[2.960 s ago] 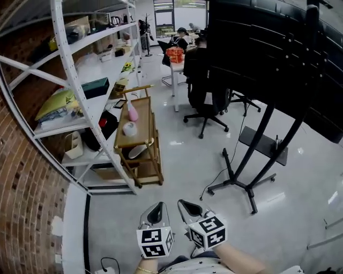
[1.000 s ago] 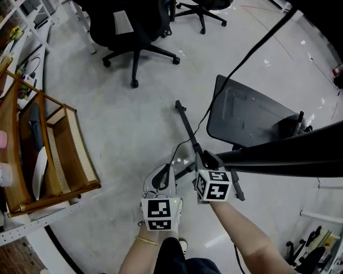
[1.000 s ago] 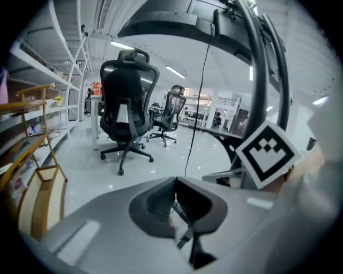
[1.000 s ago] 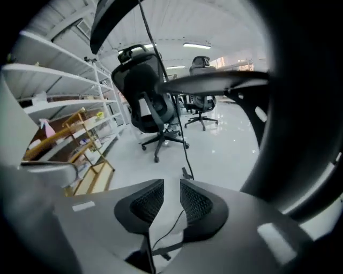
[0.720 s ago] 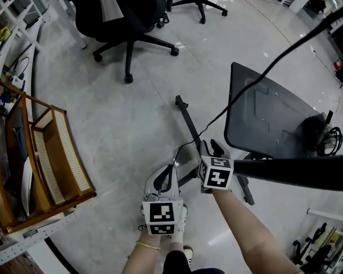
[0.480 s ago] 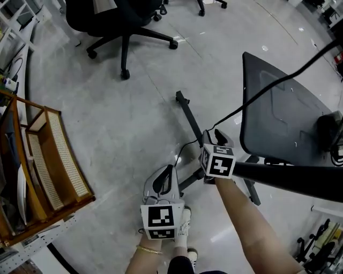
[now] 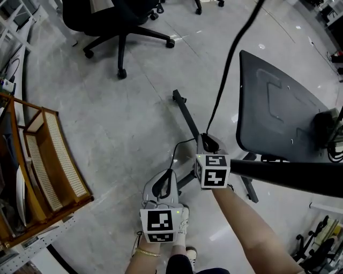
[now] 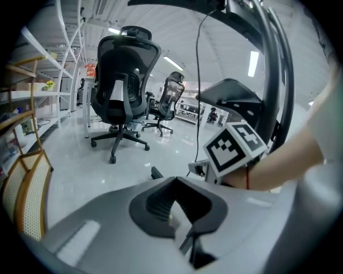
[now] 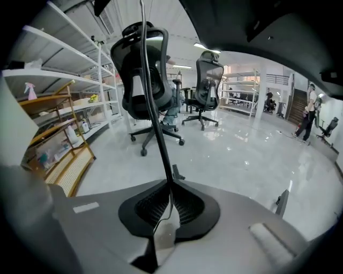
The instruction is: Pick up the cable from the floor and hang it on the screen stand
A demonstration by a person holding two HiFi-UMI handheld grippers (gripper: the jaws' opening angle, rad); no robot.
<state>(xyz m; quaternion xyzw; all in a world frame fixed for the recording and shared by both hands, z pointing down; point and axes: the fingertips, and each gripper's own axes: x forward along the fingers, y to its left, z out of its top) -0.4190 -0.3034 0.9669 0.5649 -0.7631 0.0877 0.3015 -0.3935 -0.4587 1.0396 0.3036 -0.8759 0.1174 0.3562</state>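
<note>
A black cable [image 7: 222,80] rises from my right gripper [image 7: 208,142] toward the top of the head view, and a thin loop of it [image 7: 179,147] trails to the floor. In the right gripper view the cable [image 9: 153,107] runs straight up out of the right gripper [image 9: 170,184]. Its jaws are closing, and the pads pinch the cable. The screen stand's black pole [image 7: 284,172], grey shelf [image 7: 273,107] and base leg [image 7: 187,118] lie right beside it. My left gripper [image 7: 167,176] hangs lower left, shut and holding nothing, its jaws [image 8: 177,187] pointing at the right one's marker cube [image 8: 236,147].
A black office chair [image 7: 118,16] stands at the top left, and the same chair [image 9: 144,69] shows in the right gripper view. A wooden trolley [image 7: 48,160] is at the left edge, with white shelving [image 9: 53,59] behind it. A person's white shoe [image 7: 183,219] is under my left gripper.
My right gripper has gone from open to closed around the cable beside the stand's base. The cable now runs more steeply upward. My left gripper has hardly moved.
</note>
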